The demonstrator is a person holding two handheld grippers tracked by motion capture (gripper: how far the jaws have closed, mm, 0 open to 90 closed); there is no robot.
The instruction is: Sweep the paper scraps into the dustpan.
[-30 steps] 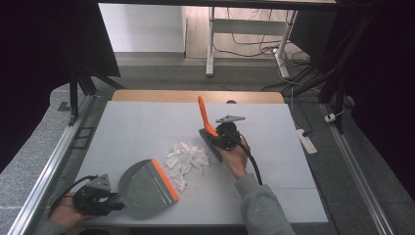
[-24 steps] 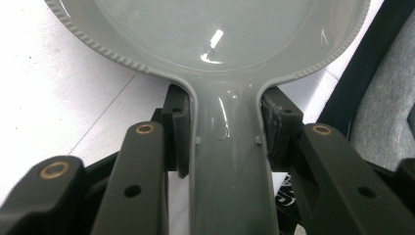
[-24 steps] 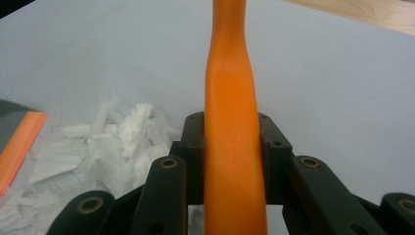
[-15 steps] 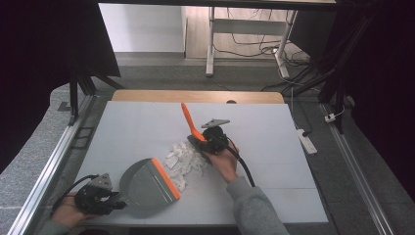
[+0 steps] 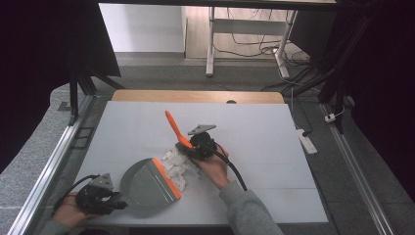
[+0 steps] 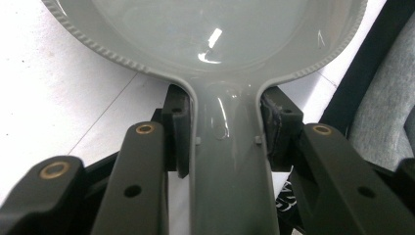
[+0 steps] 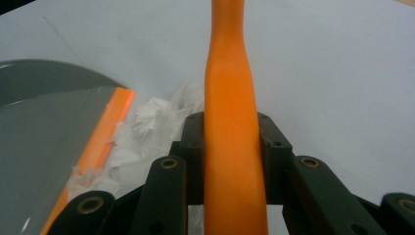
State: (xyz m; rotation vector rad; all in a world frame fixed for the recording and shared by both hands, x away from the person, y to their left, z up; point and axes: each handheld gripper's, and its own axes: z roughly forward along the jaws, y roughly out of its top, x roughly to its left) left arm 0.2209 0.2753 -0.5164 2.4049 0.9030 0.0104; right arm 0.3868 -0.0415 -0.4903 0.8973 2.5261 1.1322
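**Paper scraps at the dustpan lip**

Left gripper (image 5: 105, 199) pinched the grey dustpan (image 5: 147, 185) by its handle neck, jaws pressed on both sides. Right gripper (image 5: 198, 147) clamped the orange brush handle (image 5: 174, 128), tilted up and away. White paper scraps (image 5: 176, 164) lay heaped on the white table (image 5: 274, 147), touching the pan's orange lip (image 5: 166, 178). Pan interior looked bare, nothing yet inside that I could see. Scraps judged light, soft, apt to scatter; best pushed, not gripped. Pan rigid, smooth, likely slippery; the neck seemed the surest hold.
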